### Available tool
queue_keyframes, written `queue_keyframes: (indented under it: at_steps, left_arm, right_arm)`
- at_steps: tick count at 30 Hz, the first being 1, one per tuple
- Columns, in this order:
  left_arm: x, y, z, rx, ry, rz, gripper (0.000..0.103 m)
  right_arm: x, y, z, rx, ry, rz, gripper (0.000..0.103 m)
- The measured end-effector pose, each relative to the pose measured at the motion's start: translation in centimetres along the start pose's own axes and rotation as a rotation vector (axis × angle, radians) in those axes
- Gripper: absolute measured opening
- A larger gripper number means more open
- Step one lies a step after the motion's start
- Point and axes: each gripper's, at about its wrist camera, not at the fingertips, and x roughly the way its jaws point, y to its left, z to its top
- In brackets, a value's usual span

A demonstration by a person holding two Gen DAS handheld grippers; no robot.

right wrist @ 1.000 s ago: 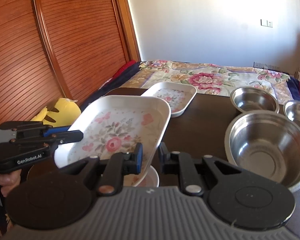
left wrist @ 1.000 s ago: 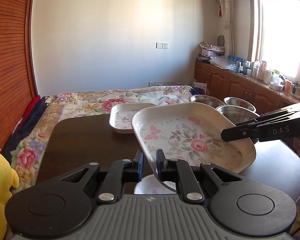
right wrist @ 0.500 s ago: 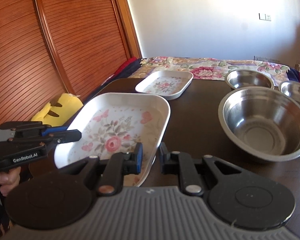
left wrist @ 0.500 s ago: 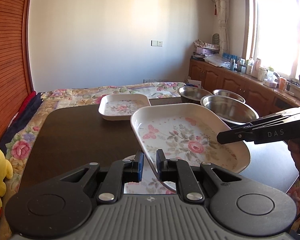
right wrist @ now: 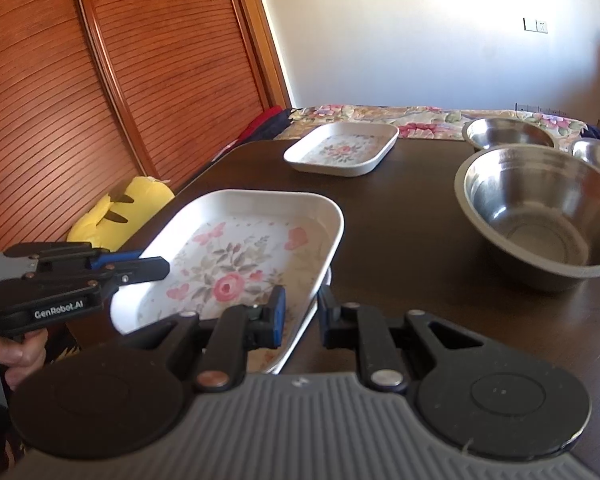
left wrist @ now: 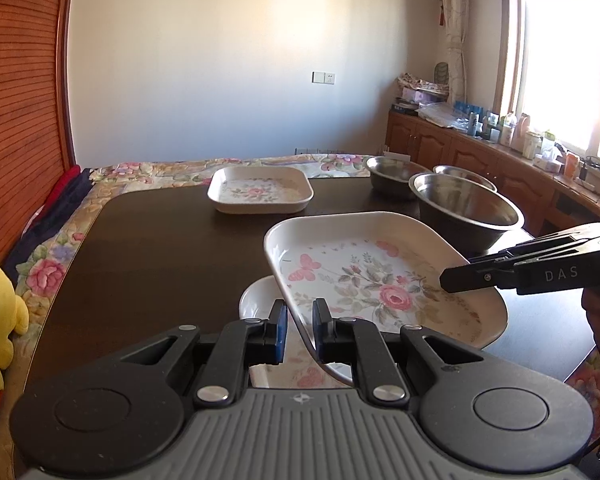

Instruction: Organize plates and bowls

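Note:
A large white floral plate [left wrist: 380, 280] hangs tilted just above the dark table [left wrist: 160, 248], held from two sides. My left gripper [left wrist: 300, 330] is shut on its near left rim. My right gripper [right wrist: 301, 314] is shut on the opposite rim of the same floral plate [right wrist: 236, 260]. Under it lies another floral plate [left wrist: 260, 300], mostly hidden. A smaller floral plate [left wrist: 260, 196] sits at the far side of the table. A large steel bowl [right wrist: 540, 216] stands to the right, with two smaller steel bowls [right wrist: 508, 134] [right wrist: 598, 154] behind it.
A yellow plush toy [right wrist: 116, 216] lies off the table's left edge, beside a bed with a floral cover [left wrist: 52, 272]. Wooden slatted doors [right wrist: 100, 100] rise on the left. A cabinet counter [left wrist: 480, 152] with bottles runs under the window on the right.
Both grippers have come down with the large floral plate, which now hangs lower over the plate beneath it. The bowls and far plate are seen from a flatter angle.

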Motion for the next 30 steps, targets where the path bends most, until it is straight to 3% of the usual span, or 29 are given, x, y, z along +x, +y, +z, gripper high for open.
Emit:
queue_keyframes:
  at_steps: [30]
  left_arm:
    - [1.7, 1.1, -2.1, -0.021, 0.045, 0.045, 0.015]
  right_arm:
    - [1.2, 1.8, -1.4, -0.065, -0.004, -0.035, 0.019]
